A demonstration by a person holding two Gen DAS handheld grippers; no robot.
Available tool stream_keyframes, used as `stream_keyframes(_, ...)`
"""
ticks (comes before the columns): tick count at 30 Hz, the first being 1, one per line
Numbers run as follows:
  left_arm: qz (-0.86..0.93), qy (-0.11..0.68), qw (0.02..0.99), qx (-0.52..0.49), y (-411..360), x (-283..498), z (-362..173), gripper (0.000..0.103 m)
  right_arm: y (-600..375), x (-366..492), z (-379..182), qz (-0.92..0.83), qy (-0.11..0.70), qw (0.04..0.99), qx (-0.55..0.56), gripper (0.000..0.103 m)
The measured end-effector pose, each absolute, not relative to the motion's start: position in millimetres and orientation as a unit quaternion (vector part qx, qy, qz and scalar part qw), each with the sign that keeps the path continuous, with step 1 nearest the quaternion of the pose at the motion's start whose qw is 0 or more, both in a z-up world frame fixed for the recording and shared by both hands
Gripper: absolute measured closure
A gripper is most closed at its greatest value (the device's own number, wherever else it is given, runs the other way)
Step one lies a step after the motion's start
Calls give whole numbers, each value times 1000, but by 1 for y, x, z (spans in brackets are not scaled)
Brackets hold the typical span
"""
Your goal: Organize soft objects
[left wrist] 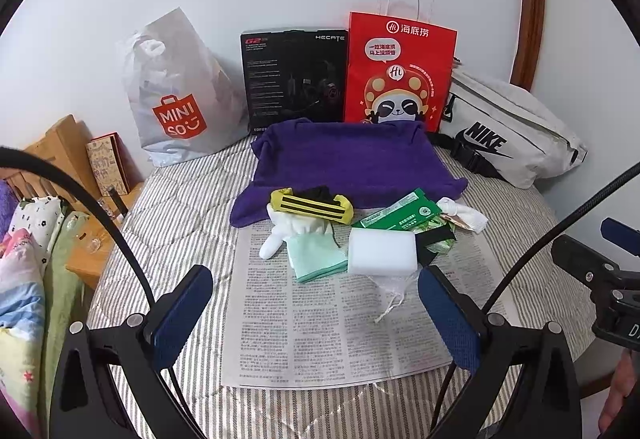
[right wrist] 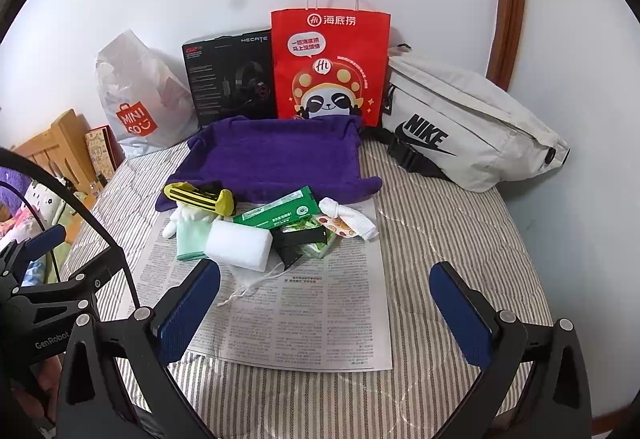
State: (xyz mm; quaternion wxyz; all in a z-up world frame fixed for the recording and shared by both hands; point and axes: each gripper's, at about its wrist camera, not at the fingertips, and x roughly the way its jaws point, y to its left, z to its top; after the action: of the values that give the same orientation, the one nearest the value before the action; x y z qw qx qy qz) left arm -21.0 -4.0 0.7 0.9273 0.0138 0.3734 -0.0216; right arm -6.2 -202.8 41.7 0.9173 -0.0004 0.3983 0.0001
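Observation:
A heap of small items lies on a newspaper (left wrist: pixel 320 323) (right wrist: pixel 320 315) on the striped bed: a white sponge block (left wrist: pixel 382 251) (right wrist: pixel 240 245), a mint green cloth (left wrist: pixel 316 257) (right wrist: pixel 192 239), a white glove (left wrist: pixel 288 231), a yellow and black striped piece (left wrist: pixel 312 204) (right wrist: pixel 200 195), a green packet (left wrist: pixel 400 215) (right wrist: pixel 280 213) and a knotted white cloth (left wrist: pixel 464 213) (right wrist: pixel 352 219). Behind them sits a purple towel tray (left wrist: pixel 348 159) (right wrist: pixel 272 155). My left gripper (left wrist: pixel 316 303) and right gripper (right wrist: pixel 326 299) both hover open near the newspaper's front, holding nothing.
Against the wall stand a Miniso plastic bag (left wrist: pixel 176 95) (right wrist: pixel 136 99), a black headset box (left wrist: pixel 294 75) (right wrist: pixel 228 75), a red paper bag (left wrist: pixel 400 75) (right wrist: pixel 330 67) and a white Nike waist bag (left wrist: pixel 508 127) (right wrist: pixel 464 123). A wooden nightstand (left wrist: pixel 72 159) sits left of the bed.

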Motion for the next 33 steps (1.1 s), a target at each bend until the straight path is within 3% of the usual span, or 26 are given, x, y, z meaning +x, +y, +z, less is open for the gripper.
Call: stream_keyframes(33,-13,379,925,19,-2,-22,-4,0,-193,-11,40,2,398,917,-6,0)
